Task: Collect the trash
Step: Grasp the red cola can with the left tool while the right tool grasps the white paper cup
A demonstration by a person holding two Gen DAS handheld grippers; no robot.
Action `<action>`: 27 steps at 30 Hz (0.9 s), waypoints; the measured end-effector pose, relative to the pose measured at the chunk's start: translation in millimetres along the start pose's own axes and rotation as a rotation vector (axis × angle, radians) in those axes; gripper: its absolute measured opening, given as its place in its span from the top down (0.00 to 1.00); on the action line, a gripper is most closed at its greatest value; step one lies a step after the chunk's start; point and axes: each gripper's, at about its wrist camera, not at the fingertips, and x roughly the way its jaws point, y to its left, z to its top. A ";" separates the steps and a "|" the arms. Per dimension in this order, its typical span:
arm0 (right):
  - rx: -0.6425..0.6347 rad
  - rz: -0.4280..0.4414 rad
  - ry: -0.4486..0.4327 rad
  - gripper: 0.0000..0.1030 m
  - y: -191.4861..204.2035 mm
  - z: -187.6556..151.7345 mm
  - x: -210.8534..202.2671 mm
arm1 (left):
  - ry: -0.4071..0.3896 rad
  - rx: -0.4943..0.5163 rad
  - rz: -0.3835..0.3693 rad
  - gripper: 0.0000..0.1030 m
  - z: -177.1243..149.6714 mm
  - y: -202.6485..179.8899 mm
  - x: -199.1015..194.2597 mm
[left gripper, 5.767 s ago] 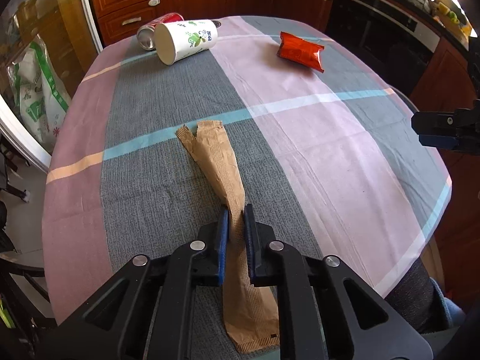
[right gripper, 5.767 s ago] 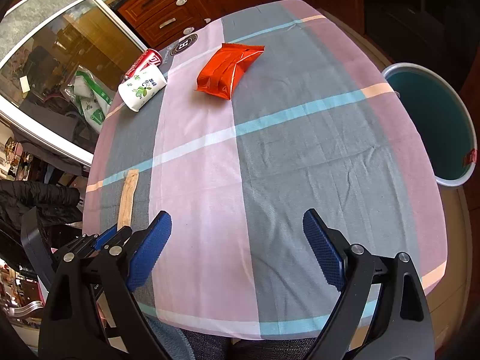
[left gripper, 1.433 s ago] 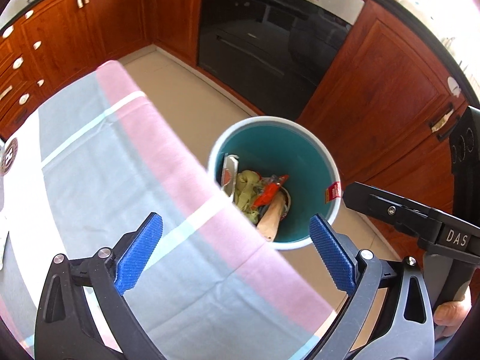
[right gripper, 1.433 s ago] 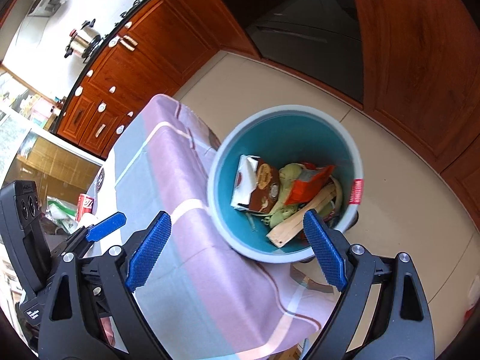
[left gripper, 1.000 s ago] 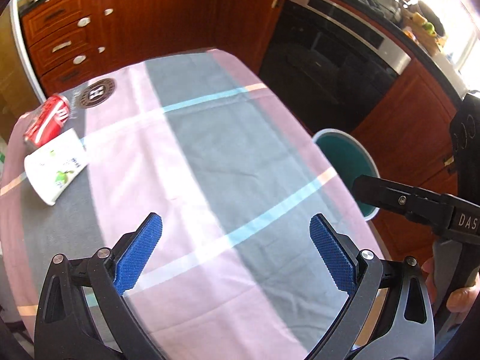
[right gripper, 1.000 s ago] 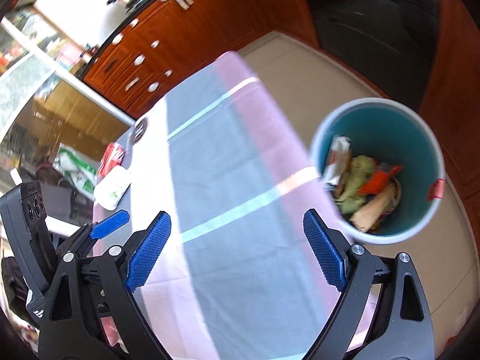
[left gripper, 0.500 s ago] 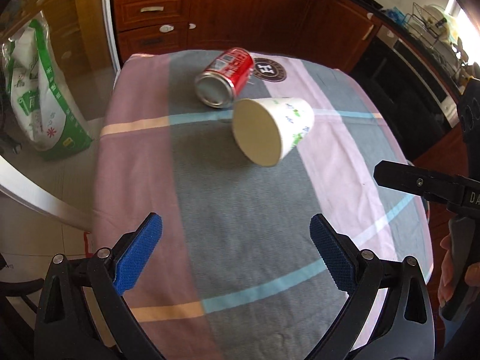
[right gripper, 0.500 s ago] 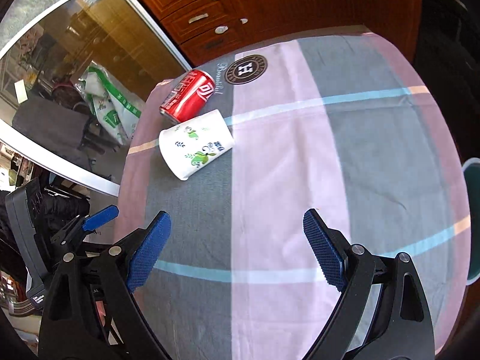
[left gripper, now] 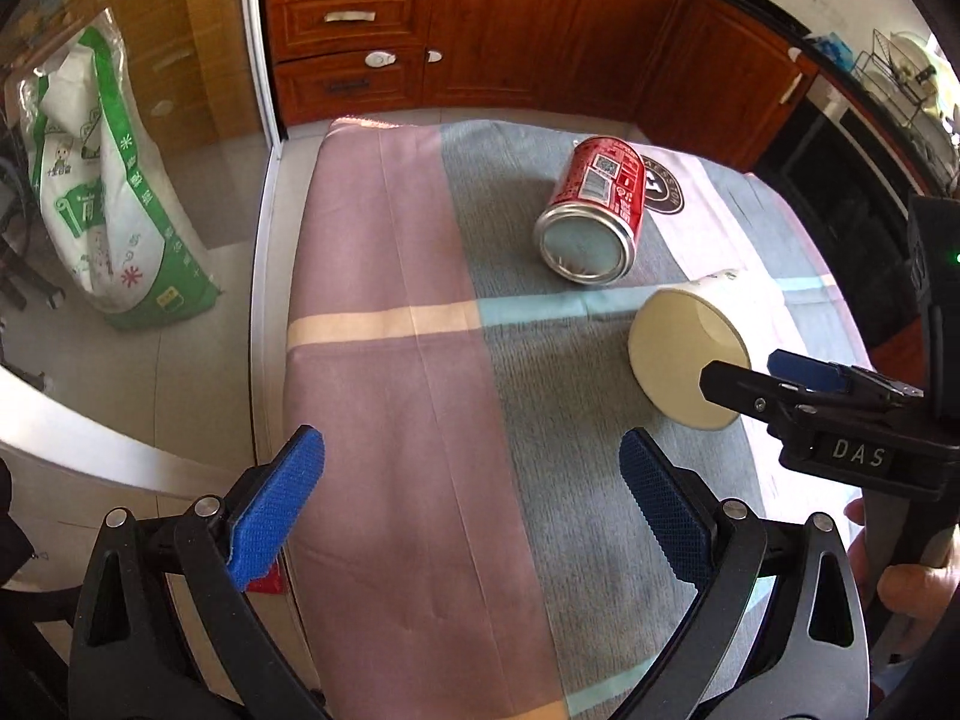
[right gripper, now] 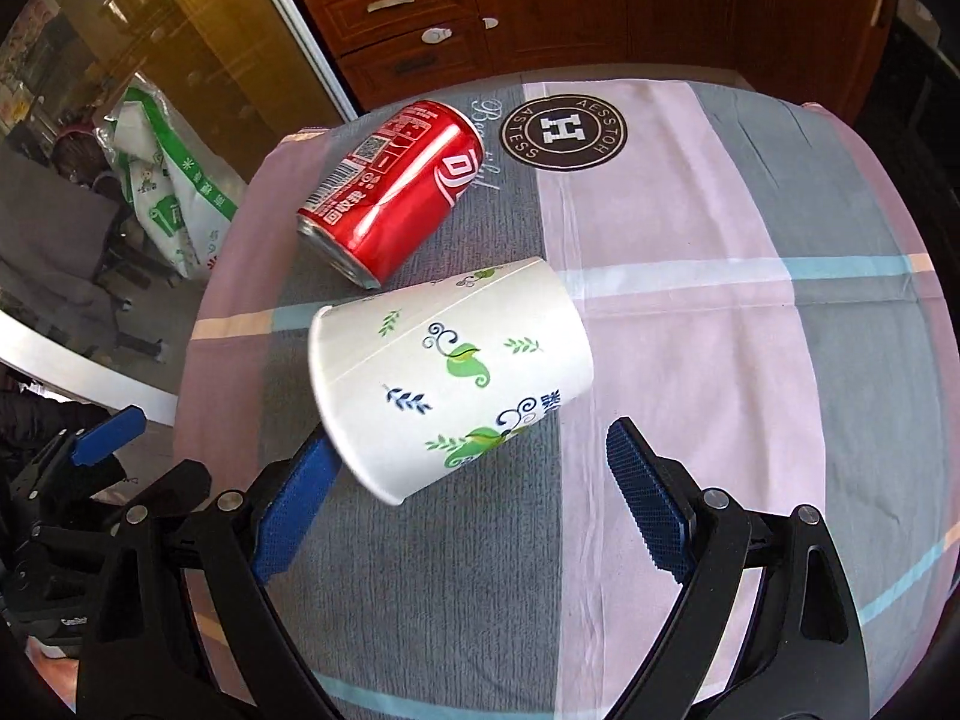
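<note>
A red soda can point(left gripper: 591, 213) lies on its side on the checked tablecloth point(left gripper: 420, 408), and a white paper cup point(left gripper: 690, 354) with green leaf print lies just beside it. In the right wrist view the cup point(right gripper: 450, 372) lies right in front of my open right gripper point(right gripper: 474, 498), its rim close to the left finger, with the can point(right gripper: 390, 192) behind it. My left gripper point(left gripper: 474, 498) is open and empty over the cloth, short of the can. The right gripper point(left gripper: 804, 384) also shows in the left wrist view, at the cup.
A green-and-white bag point(left gripper: 108, 192) stands on the floor left of the table by a glass door. Wooden cabinets point(left gripper: 480, 30) line the far wall. A round logo point(right gripper: 564, 132) is printed on the cloth behind the can. The table edge point(left gripper: 288, 360) runs along the left.
Both grippers have swung from the bin, where the brown paper was dropped, back over the table. Over the last half second they have closed in on the can and cup.
</note>
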 end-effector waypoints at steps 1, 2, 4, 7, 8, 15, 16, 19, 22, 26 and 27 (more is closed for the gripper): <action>0.000 -0.016 -0.017 0.17 -3.9 0.7 -0.1 | 0.001 0.012 -0.004 0.04 5.3 -3.4 3.1; -0.002 -0.030 -0.036 0.17 -8.0 1.7 -1.1 | 0.001 0.023 -0.007 0.04 11.0 -7.4 6.4; -0.009 -0.061 -0.063 0.22 -16.8 5.0 -3.5 | -0.001 0.041 -0.020 0.04 23.7 -15.6 13.0; -0.027 -0.090 -0.076 0.72 -29.4 11.8 -4.3 | -0.008 0.061 -0.044 0.04 42.3 -28.7 20.9; -0.023 -0.094 -0.072 0.83 -34.7 14.5 -3.7 | -0.008 0.070 -0.051 0.04 48.6 -33.7 23.1; -0.026 -0.096 -0.095 0.94 -58.4 32.1 -8.3 | 0.001 0.170 -0.038 0.04 88.4 -70.7 49.1; -0.021 -0.085 -0.093 0.94 -61.4 33.7 -9.2 | 0.005 0.177 -0.035 0.04 92.9 -73.5 55.1; -0.017 -0.064 -0.090 0.94 -67.2 35.6 -11.6 | 0.028 0.181 -0.020 0.04 102.1 -77.0 75.1; -0.013 -0.050 -0.080 0.94 -74.8 35.7 -11.0 | 0.042 0.165 -0.008 0.05 105.5 -75.1 89.8; 0.000 -0.031 -0.073 0.94 -83.9 33.9 -10.6 | 0.046 0.160 -0.011 0.35 102.9 -76.0 97.3; 0.000 -0.029 -0.074 0.94 -85.1 33.2 -10.4 | 0.042 0.166 -0.004 0.36 101.3 -77.7 97.7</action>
